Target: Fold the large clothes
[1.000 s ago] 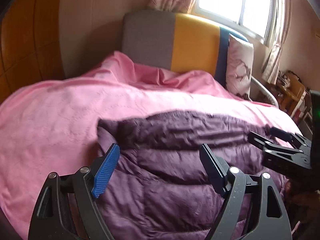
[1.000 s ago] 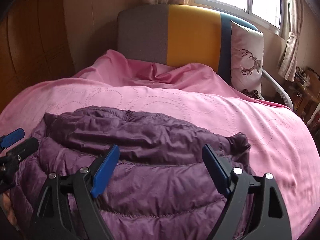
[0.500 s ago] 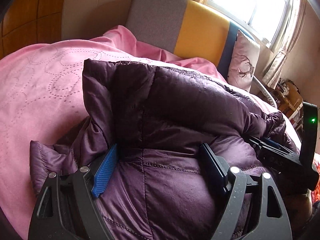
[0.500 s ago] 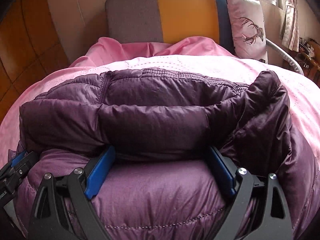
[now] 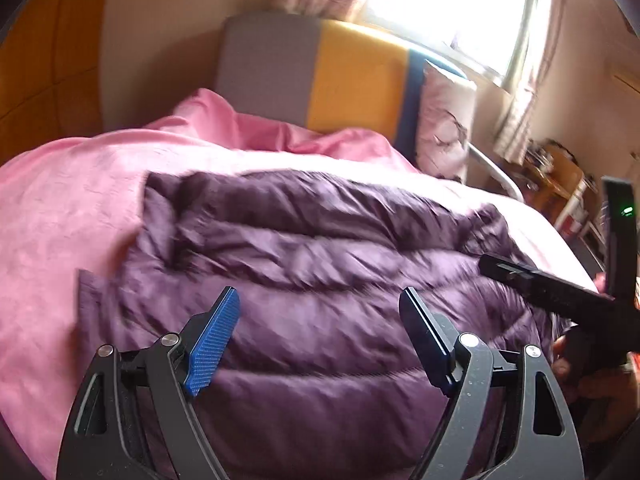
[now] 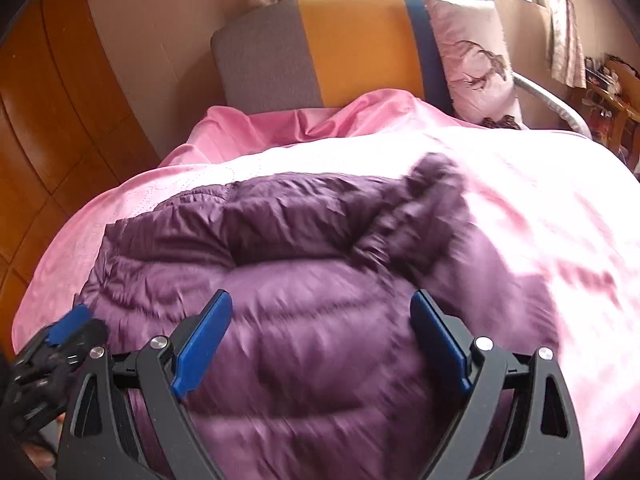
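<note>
A purple quilted down jacket [image 5: 320, 280] lies folded in a thick bundle on the pink bed cover; it also shows in the right wrist view [image 6: 300, 280]. My left gripper [image 5: 320, 336] hovers just above the near part of the jacket with its jaws wide open and nothing between them. My right gripper [image 6: 320, 340] is likewise open and empty above the jacket's near part. The right gripper shows at the right edge of the left wrist view [image 5: 560, 296]. The left gripper shows at the lower left of the right wrist view [image 6: 52, 356].
The pink quilt [image 5: 72, 208] covers the bed. A grey, yellow and blue headboard [image 6: 340, 48] stands behind it, with a deer-print pillow [image 6: 476, 56] at the right. A wooden wall [image 6: 52, 128] is at the left, wooden furniture [image 5: 560, 176] beyond the bed's right side.
Both grippers have drawn back and up from the jacket, which they pressed into half a second ago. The jacket lies lower and flatter now. Both views are motion-blurred.
</note>
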